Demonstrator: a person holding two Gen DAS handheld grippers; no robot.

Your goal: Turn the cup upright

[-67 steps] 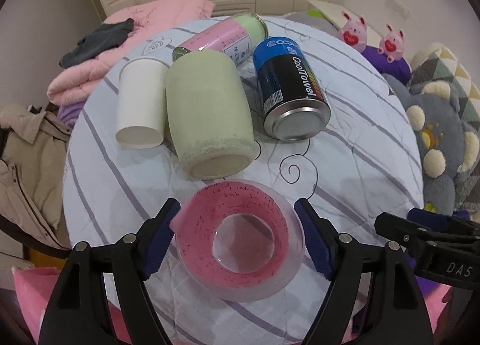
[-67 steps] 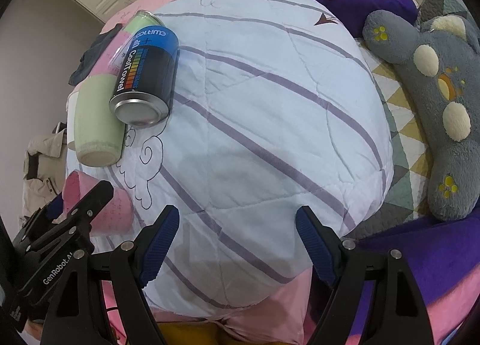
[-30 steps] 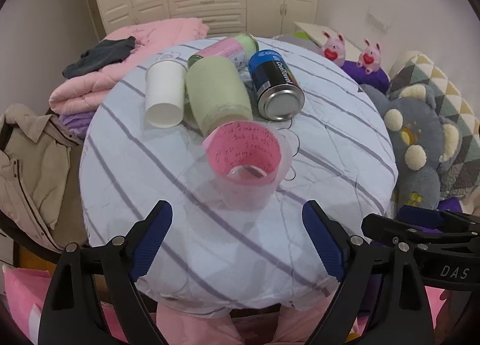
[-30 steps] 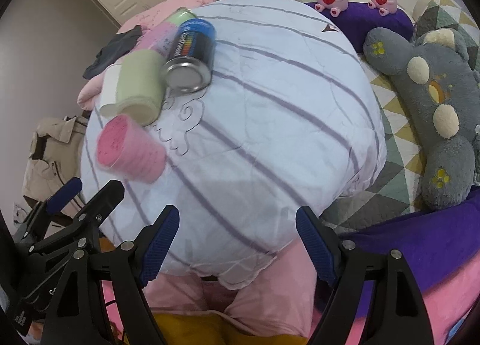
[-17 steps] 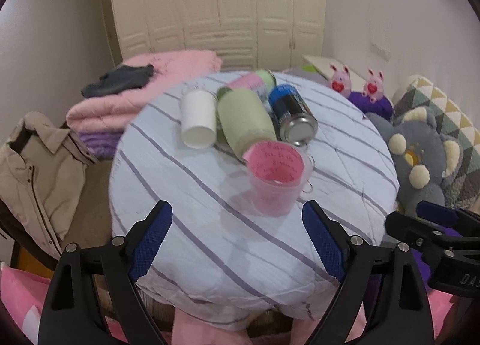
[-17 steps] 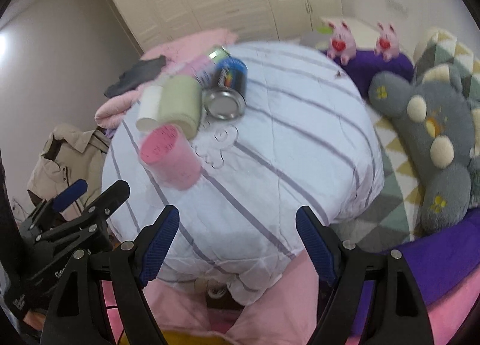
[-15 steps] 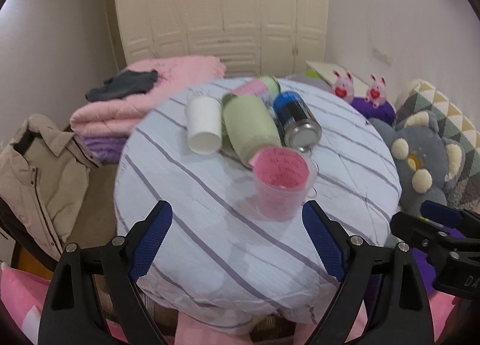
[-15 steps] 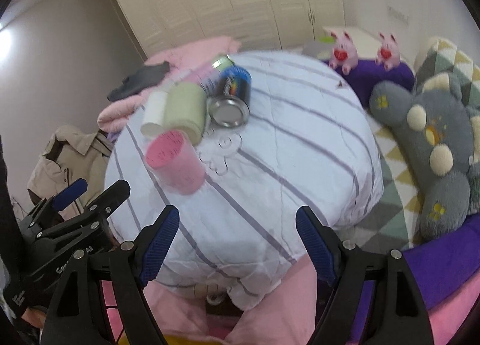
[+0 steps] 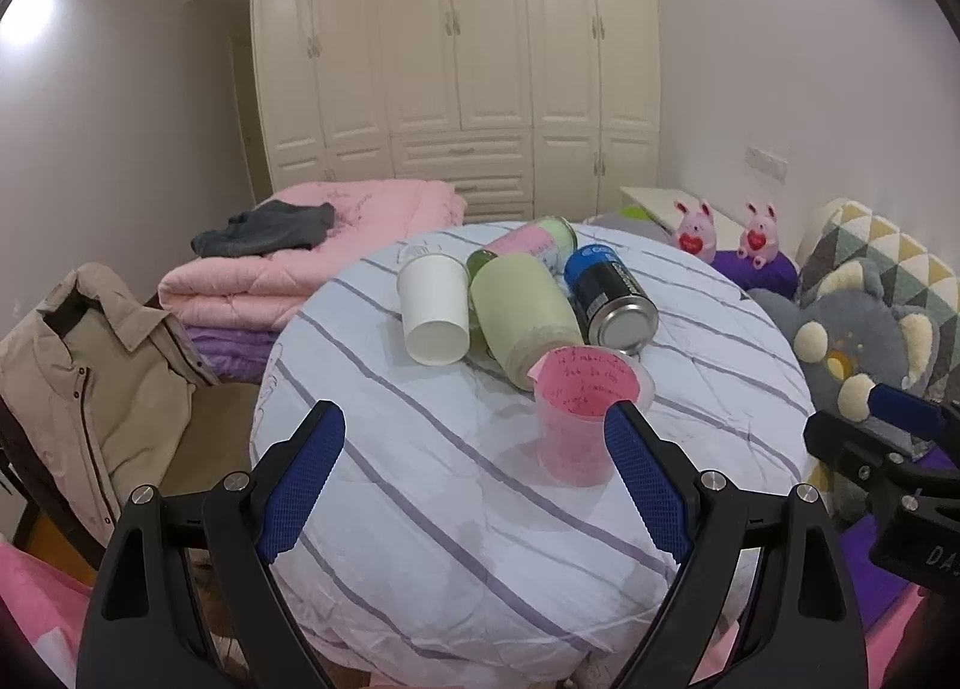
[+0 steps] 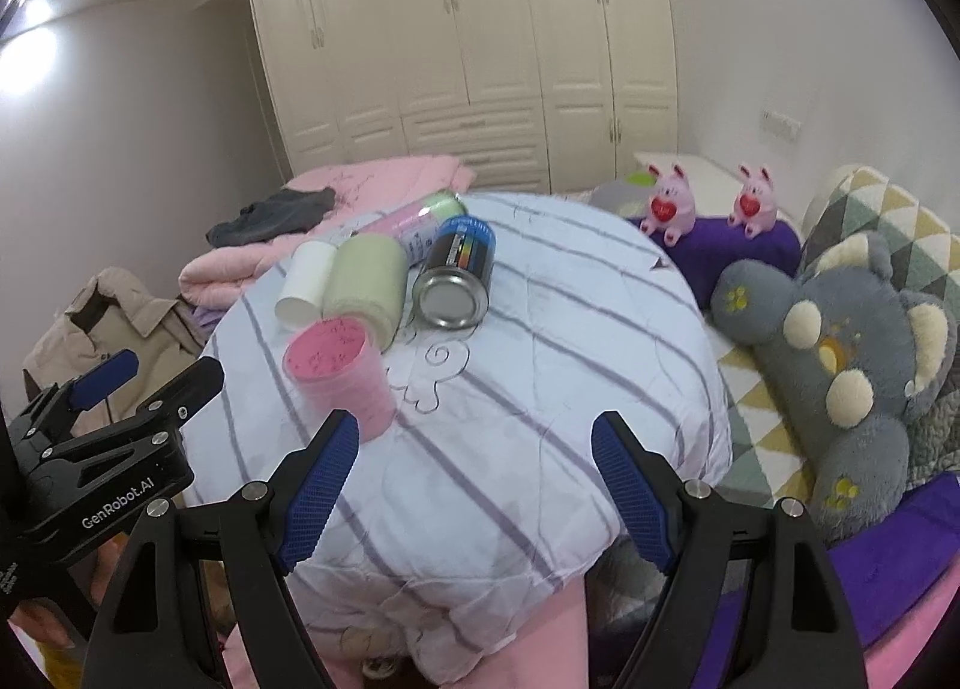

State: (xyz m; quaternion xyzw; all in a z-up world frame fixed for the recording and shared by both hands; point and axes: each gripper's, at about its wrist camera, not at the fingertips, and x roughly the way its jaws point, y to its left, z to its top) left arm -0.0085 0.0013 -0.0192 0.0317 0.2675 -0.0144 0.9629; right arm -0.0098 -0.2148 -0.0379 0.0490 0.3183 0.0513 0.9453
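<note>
A clear plastic cup with pink paper inside point(image 9: 579, 419) stands upright on the round table's striped white cloth point(image 9: 420, 479); it also shows in the right wrist view point(image 10: 342, 377). My left gripper point(image 9: 474, 485) is open and empty, pulled back from the table's near edge, with the cup just beyond its right finger. My right gripper point(image 10: 474, 485) is open and empty, held off the near edge of the table, right of the cup.
Behind the cup lie a white paper cup point(image 9: 432, 308), a pale green cup point(image 9: 525, 317), a blue can point(image 9: 612, 293) and a pink-green can point(image 9: 528, 239). A grey plush toy point(image 10: 840, 353) lies right; folded pink blankets point(image 9: 306, 263) and a beige jacket point(image 9: 78, 383) lie left.
The left gripper, earlier around the lying pink cup, has let it go standing upright and has drawn back and up. The right gripper has also pulled back and tilted up.
</note>
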